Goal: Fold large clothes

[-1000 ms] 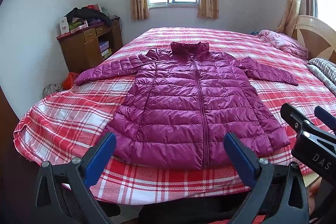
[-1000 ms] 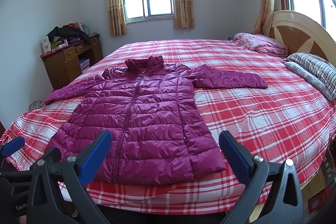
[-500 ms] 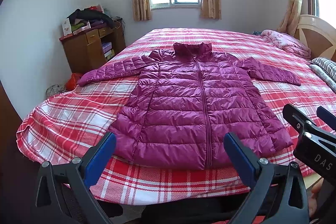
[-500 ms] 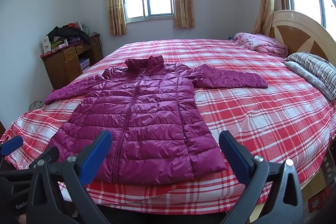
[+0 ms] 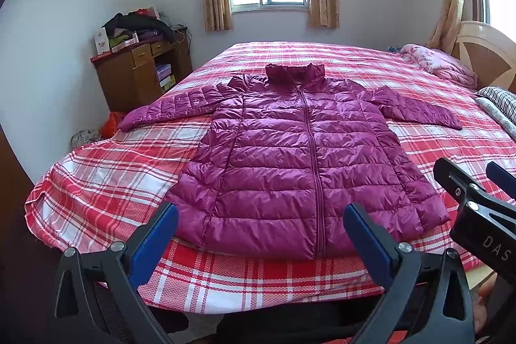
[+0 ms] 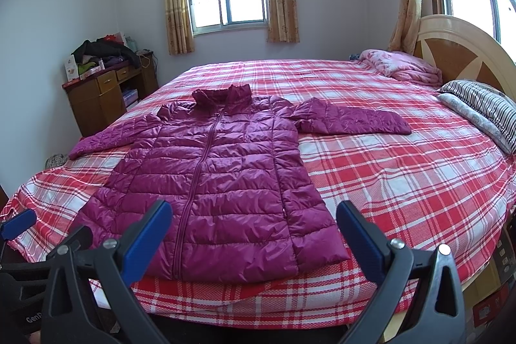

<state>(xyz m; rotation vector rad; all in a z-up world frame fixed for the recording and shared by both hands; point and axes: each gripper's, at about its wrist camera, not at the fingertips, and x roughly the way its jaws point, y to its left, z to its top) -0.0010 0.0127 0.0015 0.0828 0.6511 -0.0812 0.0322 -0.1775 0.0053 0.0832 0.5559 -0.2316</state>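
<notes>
Still nothing folded. Purple puffer jacket (image 5: pixel 290 160) flat, front up, zipped, near the foot edge of the bed (image 5: pixel 96 182); hem just short of that edge, collar toward the far side, both sleeves spread out sideways.

Left to right:
- Wooden cabinet (image 5: pixel 138 76) off the bed's left side, piled with clutter. Not in play.
- Left sleeve (image 5: pixel 174 108) reaching almost to the bed's left edge. Risk: slides off the edge if dragged outward instead of folded in.
- Left gripper (image 5: pixel 259 239) hovering short of the hem, jaws wide, holding nothing.
- Right gripper (image 6: pixel 254 234) likewise over the hem's right part, jaws wide, empty.
- Right sleeve (image 6: pixel 351 120) lying out toward mid-bed, well apart from the striped pillow (image 6: pixel 483 105) and pink blanket (image 6: pixel 403 66) at the headboard end.

Risks: shell glossy, slick-looking nylon, quilted in horizontal baffles; probably slips from a shallow pinch. Puffy fill likely springs folds back open. Grabbing top layer only would peel the front away from the back.

Bed cover: red-white plaid, matte, flat.
</notes>
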